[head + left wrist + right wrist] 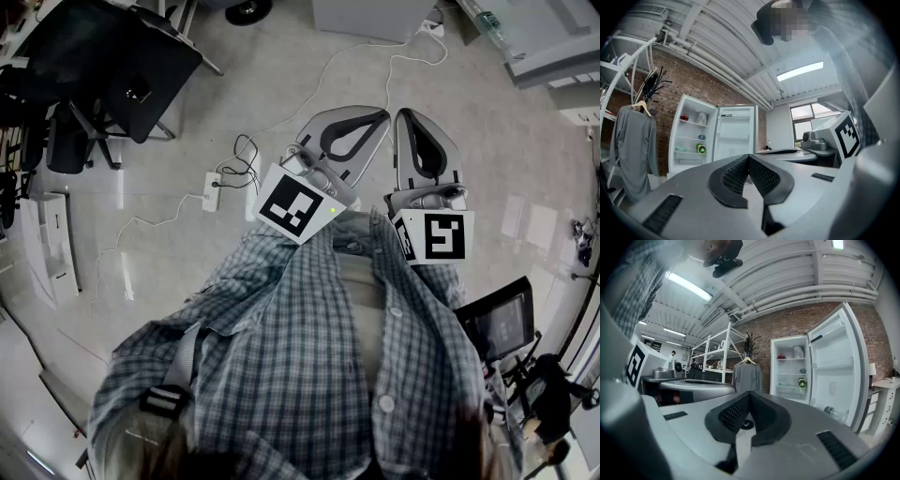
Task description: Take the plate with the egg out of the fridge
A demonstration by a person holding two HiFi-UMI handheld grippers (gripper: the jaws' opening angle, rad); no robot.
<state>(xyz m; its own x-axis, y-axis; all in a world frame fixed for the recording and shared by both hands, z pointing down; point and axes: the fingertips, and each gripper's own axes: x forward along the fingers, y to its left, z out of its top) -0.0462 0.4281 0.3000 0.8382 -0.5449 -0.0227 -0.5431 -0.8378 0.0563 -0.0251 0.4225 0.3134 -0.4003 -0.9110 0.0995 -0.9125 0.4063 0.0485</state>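
Both grippers are held close in front of the person's checked shirt [281,356], side by side, pointing out over the pale floor [309,84]; left gripper [375,120] has its jaws together, ribbed pads meeting, nothing between them; right gripper [411,122] is likewise closed and empty. The fridge [696,136] stands well apart from both grippers, across the room against a brick wall [670,89]; its door [736,133] is swung wide open to the right of the cabinet. The shelves inside hold small items: a red thing [684,117] and a white thing [701,118] on the top shelf, a green object [701,148] lower down. A pale flat shape [682,149] lies just left of the green object on the same shelf; it is too small to tell whether it is the plate with the egg. A grey garment [633,145] hangs on a hanger left of the fridge. In the head view a white power strip [212,190] lies on the floor with a thin cable [328,70] trailing away; a black chair [122,66] stands at the upper left.
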